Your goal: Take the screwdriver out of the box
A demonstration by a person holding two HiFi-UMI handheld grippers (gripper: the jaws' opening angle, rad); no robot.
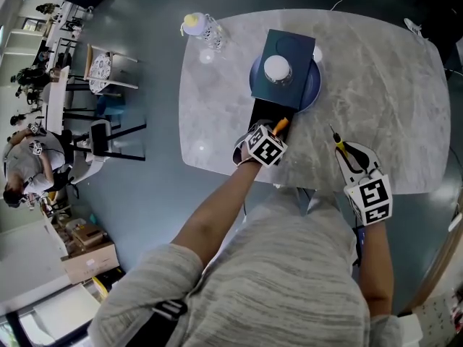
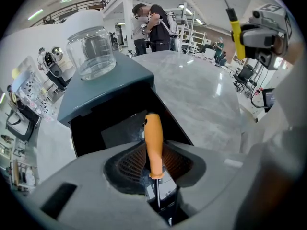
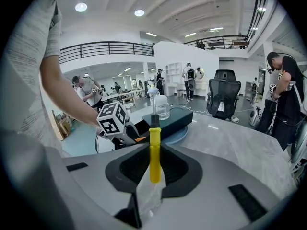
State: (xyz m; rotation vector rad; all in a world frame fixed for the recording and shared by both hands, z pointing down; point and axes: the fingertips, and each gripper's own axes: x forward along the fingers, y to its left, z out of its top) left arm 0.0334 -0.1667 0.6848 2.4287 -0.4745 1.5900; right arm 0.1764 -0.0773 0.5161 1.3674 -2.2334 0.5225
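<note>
Left gripper: clamped on the orange screwdriver at the box mouth, frame centre, ready to lift out.
Right gripper: grips the yellow screwdriver, parked lower right, clear.

- My head camera looks steeply down on the marble table from above.
- The camera on my left claw stares close into the dark box.
- The camera on my right claw looks across the table from farther back, sharing that box.
</note>
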